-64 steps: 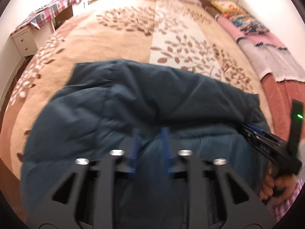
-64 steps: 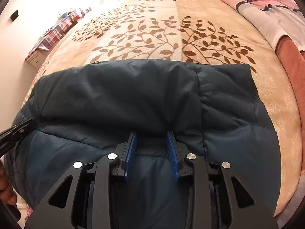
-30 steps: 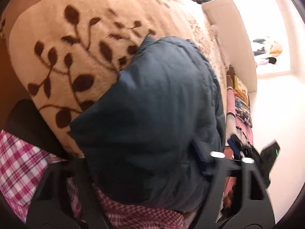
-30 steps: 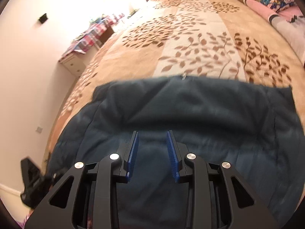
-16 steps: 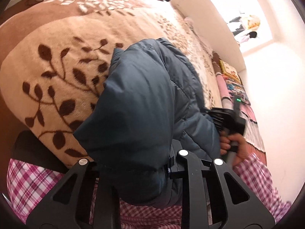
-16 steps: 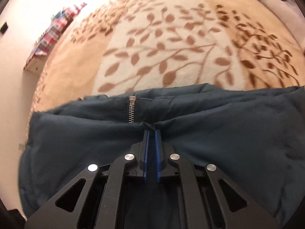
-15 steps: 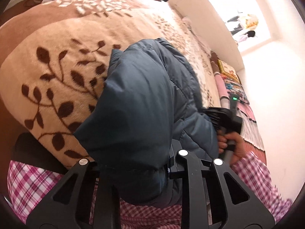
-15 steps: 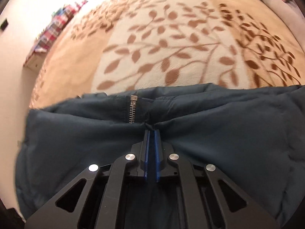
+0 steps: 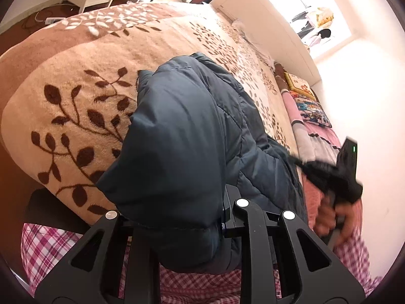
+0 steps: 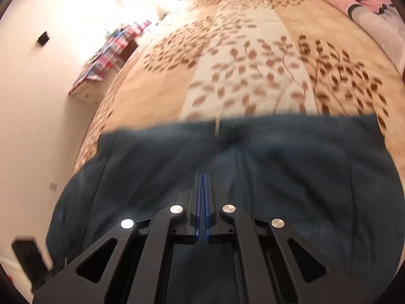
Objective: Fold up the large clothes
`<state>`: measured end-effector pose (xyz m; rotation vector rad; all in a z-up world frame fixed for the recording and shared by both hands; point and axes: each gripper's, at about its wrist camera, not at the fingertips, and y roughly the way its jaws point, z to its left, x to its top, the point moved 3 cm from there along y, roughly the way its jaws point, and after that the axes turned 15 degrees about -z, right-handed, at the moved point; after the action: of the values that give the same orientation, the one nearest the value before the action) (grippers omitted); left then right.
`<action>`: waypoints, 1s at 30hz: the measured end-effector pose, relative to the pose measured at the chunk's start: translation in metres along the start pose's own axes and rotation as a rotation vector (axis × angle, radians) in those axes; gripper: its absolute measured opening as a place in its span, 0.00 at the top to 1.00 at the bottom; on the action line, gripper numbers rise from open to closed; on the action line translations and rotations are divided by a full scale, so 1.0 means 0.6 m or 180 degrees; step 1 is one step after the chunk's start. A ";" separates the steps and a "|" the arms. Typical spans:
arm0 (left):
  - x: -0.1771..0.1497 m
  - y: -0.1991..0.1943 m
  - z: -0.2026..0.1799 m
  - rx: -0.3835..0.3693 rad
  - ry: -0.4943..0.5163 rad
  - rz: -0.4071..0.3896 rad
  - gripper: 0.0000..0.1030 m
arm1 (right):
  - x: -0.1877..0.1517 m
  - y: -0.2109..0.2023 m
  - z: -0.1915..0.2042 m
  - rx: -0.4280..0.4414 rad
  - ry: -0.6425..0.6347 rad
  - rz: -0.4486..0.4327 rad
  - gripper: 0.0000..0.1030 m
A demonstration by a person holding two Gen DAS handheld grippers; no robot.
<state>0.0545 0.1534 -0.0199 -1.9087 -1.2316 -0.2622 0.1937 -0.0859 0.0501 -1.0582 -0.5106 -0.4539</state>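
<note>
A dark blue puffer jacket [image 9: 177, 131] lies on the leaf-patterned bed cover [image 9: 76, 81]. My left gripper [image 9: 177, 210] is shut on a thick bunched fold of it. The fabric drapes over the left finger and hides it, so only the right finger [image 9: 231, 197] shows. In the right wrist view the jacket [image 10: 291, 177] spreads wide and blurred, its zipper [image 10: 217, 126] at the far edge. My right gripper [image 10: 202, 177] is shut, blue pads together, with creases running into its tip. From the left wrist view the right gripper [image 9: 298, 160] pinches the jacket's right side, held by a hand [image 9: 331, 215].
Folded blankets and pillows [image 9: 311, 111] line the bed's right side, with a white headboard [image 9: 265, 20] beyond. A plaid-covered desk [image 10: 111, 50] stands against the left wall. A person's pink plaid clothing [image 9: 55, 245] fills the bottom of the left wrist view.
Both grippers went from open to shut on the jacket. The left one lifted its bunched fold. The right one pinched near the zipper edge, then drew back from it.
</note>
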 end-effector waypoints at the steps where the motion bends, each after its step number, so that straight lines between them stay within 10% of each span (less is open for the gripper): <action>1: 0.001 -0.001 0.000 -0.0006 0.0003 -0.0005 0.80 | -0.021 -0.008 -0.006 -0.0014 0.0012 0.0076 0.97; 14: 0.010 -0.035 -0.090 -0.0202 0.0486 -0.0121 0.80 | -0.095 0.096 -0.014 -0.0334 -0.0338 0.0535 0.99; 23: 0.016 -0.052 -0.123 -0.0244 0.0668 -0.0155 0.80 | -0.101 -0.088 0.000 0.0174 -0.0136 0.0150 0.95; 30: 0.012 -0.057 -0.166 -0.0319 0.0849 -0.0093 0.80 | -0.234 -0.085 -0.001 0.0276 -0.0224 0.0649 0.95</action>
<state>0.0544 0.0915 0.0655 -1.8701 -1.0847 -0.5842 0.0524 -0.0931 0.0015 -1.0331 -0.4747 -0.2134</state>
